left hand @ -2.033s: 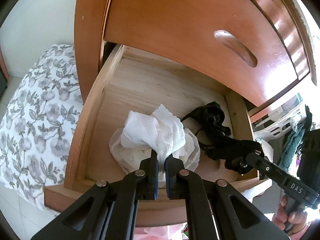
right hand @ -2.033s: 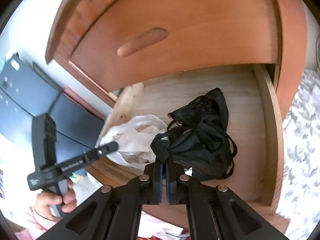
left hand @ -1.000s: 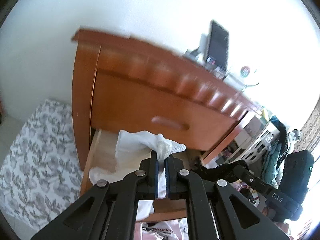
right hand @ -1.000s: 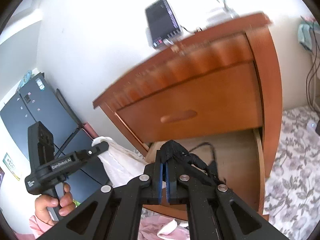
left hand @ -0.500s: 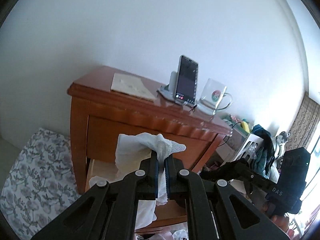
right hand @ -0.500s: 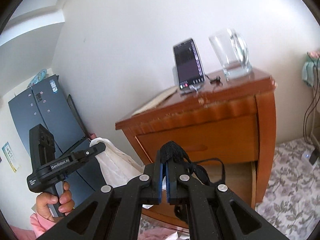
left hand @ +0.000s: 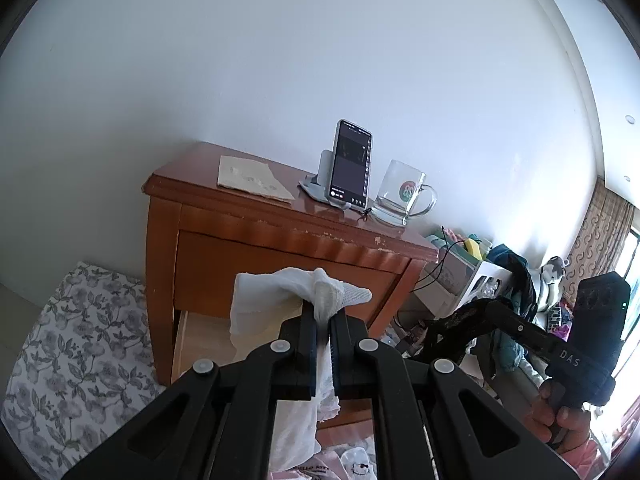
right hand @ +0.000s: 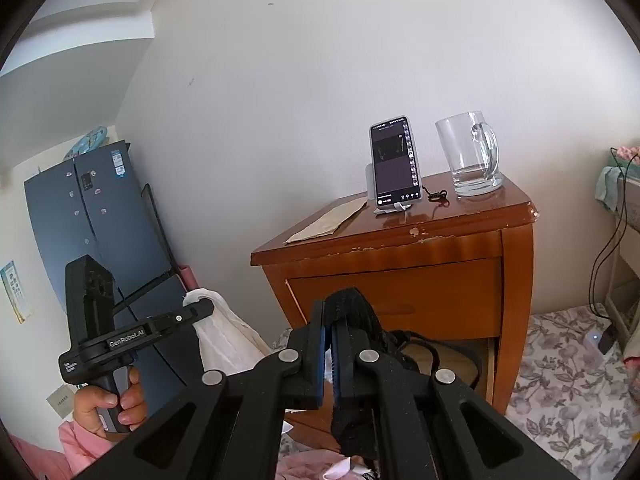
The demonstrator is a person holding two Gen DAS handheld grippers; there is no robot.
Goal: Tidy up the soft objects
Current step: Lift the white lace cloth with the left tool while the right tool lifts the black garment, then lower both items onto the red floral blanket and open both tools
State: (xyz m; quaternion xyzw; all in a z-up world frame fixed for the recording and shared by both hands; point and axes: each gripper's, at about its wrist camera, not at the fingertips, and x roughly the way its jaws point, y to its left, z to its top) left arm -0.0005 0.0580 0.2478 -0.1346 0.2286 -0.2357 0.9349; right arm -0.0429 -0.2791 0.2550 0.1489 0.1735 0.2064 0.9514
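Observation:
In the left wrist view my left gripper (left hand: 323, 314) is shut on a bunched white cloth (left hand: 264, 300) that hangs down in front of a wooden nightstand (left hand: 280, 256). The right wrist view has my right gripper (right hand: 331, 322) shut on a black strappy garment (right hand: 354, 306) whose straps trail toward the open bottom drawer (right hand: 478, 364). Each gripper also shows in the other's view: the right gripper (left hand: 434, 326) with the black garment (left hand: 448, 350) dangling, and the left gripper (right hand: 193, 305) with the white cloth (right hand: 222, 340) drooping below it.
On the nightstand top stand a phone on a holder (left hand: 352, 168), a glass mug (left hand: 404, 194) and a sheet of paper (left hand: 252, 178). A floral mat (left hand: 72, 352) covers the floor. A dark fridge (right hand: 100, 220) stands at the left, cluttered shelves (left hand: 492, 280) at the right.
Both grippers have risen and pulled back from the open drawer, lifting the white cloth and the black garment out. The nightstand top has come into view.

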